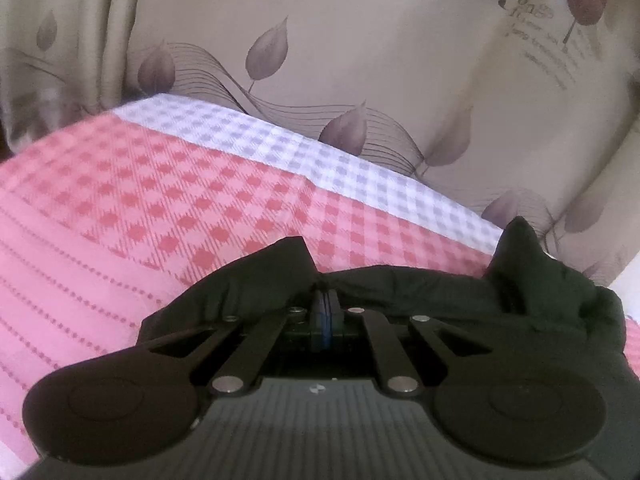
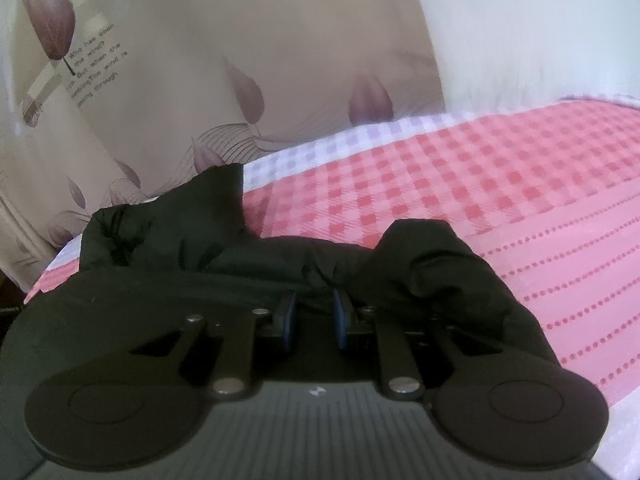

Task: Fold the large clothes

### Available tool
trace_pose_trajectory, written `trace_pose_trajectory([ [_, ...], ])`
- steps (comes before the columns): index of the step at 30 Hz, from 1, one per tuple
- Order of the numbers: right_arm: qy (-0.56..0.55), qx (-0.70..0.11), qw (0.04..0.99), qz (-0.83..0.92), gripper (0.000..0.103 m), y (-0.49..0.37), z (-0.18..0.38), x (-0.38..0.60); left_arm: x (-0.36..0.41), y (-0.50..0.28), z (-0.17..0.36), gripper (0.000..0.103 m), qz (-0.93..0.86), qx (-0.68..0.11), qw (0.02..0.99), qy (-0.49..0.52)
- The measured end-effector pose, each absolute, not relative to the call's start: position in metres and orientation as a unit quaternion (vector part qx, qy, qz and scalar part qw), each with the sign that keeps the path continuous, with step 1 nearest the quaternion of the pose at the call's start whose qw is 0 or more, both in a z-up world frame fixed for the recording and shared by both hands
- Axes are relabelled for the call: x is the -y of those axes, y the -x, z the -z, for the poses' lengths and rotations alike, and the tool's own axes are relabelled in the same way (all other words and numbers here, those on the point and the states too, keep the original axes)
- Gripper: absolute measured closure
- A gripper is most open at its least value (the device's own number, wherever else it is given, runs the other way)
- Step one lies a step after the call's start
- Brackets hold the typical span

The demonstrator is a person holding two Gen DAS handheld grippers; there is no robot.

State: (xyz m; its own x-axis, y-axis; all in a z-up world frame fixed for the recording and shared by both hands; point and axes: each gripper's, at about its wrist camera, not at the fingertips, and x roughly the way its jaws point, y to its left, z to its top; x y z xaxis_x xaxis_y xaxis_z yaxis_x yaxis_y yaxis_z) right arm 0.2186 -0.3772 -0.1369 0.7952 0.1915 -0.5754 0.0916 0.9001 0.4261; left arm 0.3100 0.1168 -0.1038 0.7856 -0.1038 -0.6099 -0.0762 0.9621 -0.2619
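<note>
A black padded garment (image 1: 400, 284) lies bunched on a pink checked bed cover (image 1: 160, 200). In the left wrist view my left gripper (image 1: 326, 304) is shut, its blue pads pressed together on a thin edge of the black fabric, which puffs up on both sides of the fingers. In the right wrist view the same black garment (image 2: 424, 256) is heaped in front of my right gripper (image 2: 315, 312). Its blue pads stand a little apart with a thick fold of black cloth pinched between them. The rest of the garment is hidden under both grippers.
The bed cover (image 2: 500, 184) has a pale lilac checked border (image 1: 320, 156) along its far edge. Behind it hangs a beige curtain (image 1: 360, 60) printed with leaves and text. A white wall (image 2: 520, 32) shows at the right in the right wrist view.
</note>
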Motion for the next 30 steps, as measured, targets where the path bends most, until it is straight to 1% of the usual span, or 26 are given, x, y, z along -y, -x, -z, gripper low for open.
trace_pose_trajectory([
  [4,-0.184,-0.325,0.927,-0.014,0.086,-0.222,0.136,0.367,-0.115,-0.311,0.103,0.092,0.005,-0.325,0.937,0.132],
  [18,-0.116,-0.324,0.939,0.017,0.086,-0.223,0.132,0.348,-0.102,-0.306,0.100,0.092,-0.019,-0.311,0.946,0.086],
  [30,-0.108,-0.321,0.941,0.022,0.086,-0.222,0.132,0.347,-0.096,-0.302,0.098,0.092,-0.032,-0.299,0.951,0.066],
])
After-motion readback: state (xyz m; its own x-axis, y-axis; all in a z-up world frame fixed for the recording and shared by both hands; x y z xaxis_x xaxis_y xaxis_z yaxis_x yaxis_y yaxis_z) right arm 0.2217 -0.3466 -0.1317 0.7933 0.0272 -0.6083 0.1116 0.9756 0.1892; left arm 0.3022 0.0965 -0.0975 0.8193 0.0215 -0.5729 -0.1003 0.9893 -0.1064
